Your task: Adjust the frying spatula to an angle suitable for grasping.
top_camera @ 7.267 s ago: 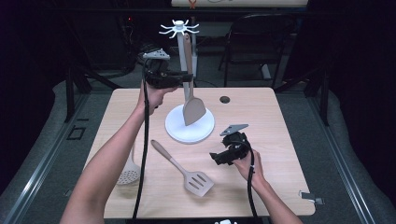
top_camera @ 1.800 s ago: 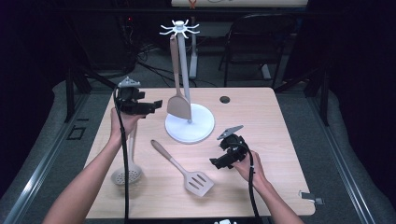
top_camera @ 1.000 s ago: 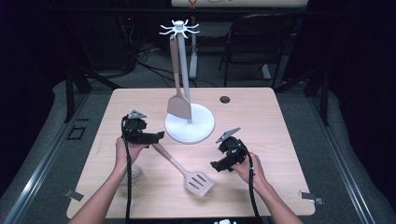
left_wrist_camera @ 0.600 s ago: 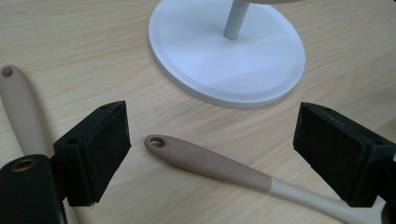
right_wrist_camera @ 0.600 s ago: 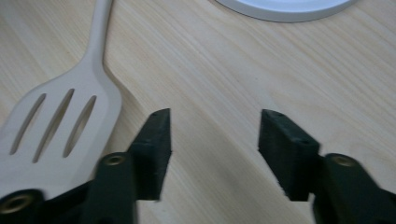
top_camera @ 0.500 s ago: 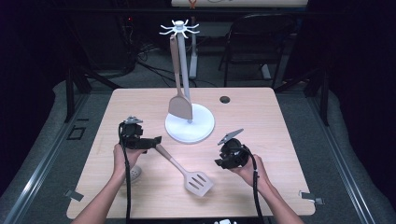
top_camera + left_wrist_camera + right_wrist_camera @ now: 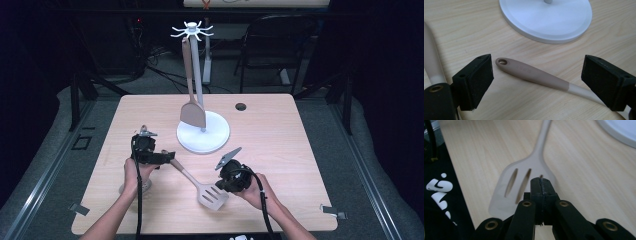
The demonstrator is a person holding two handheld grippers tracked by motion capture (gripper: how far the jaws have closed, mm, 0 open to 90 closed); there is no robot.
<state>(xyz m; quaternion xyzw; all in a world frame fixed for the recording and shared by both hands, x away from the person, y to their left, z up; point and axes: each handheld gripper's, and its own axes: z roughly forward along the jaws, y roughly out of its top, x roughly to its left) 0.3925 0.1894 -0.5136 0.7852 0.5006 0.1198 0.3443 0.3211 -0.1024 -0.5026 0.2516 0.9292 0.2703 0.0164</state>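
A slotted spatula (image 7: 212,196) lies flat on the wooden table, its handle running up-left. My left gripper (image 7: 167,158) stands open at the handle's end; in the left gripper view the handle (image 7: 529,73) lies between the wide-apart pads (image 7: 477,77) without touching them. My right gripper (image 7: 223,186) is shut with its jaws just closed and nothing between them. Its tips (image 7: 541,183) sit over the slotted spatula head (image 7: 510,187). A solid spatula (image 7: 192,112) hangs from the white hook stand (image 7: 215,142).
A skimmer (image 7: 131,189) lies half hidden under the left hand, and its handle (image 7: 431,62) shows at the left of the left gripper view. A black grommet (image 7: 241,106) sits at the table's back. The table's near edge (image 7: 456,192) runs close to the spatula head.
The left gripper left the solid spatula hanging on the stand and came down to the slotted spatula's handle. The right gripper slid left over the spatula head and shut.
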